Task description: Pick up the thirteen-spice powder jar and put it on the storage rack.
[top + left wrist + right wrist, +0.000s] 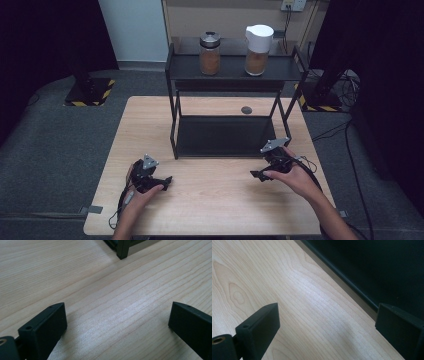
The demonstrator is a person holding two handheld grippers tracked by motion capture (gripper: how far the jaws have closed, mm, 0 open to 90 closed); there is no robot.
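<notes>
Two jars on the top shelf of the black rack [175, 67], far side of the surface [215, 200], well apart from both tools. Left one, the metal-lid jar [210, 53]: clear glass, brown powder or granules to about two-thirds. Right one, the white-lid jar [258, 50]: taller, with a spouted plastic cap, similar brown fill.

Handling guess: glass, so rigid, smooth, likely slippery, and breakable if dropped or knocked on the rack frame. Moderate weight with the contents. Best hold is probably the straight glass body below the lid, jaws across the widest part; the white cap may pop off if gripped there. Keep upright, the spout could spill.

Left tool [117, 322] low over bare wood near a rack leg [123, 250], jaws spread wide, nothing between them. Right tool [327, 322] also released, jaws wide and empty, sitting just beside the rack's lower shelf [372, 267] edge. Small dark disc [246, 110] on the surface behind the rack, can't tell what it is.
</notes>
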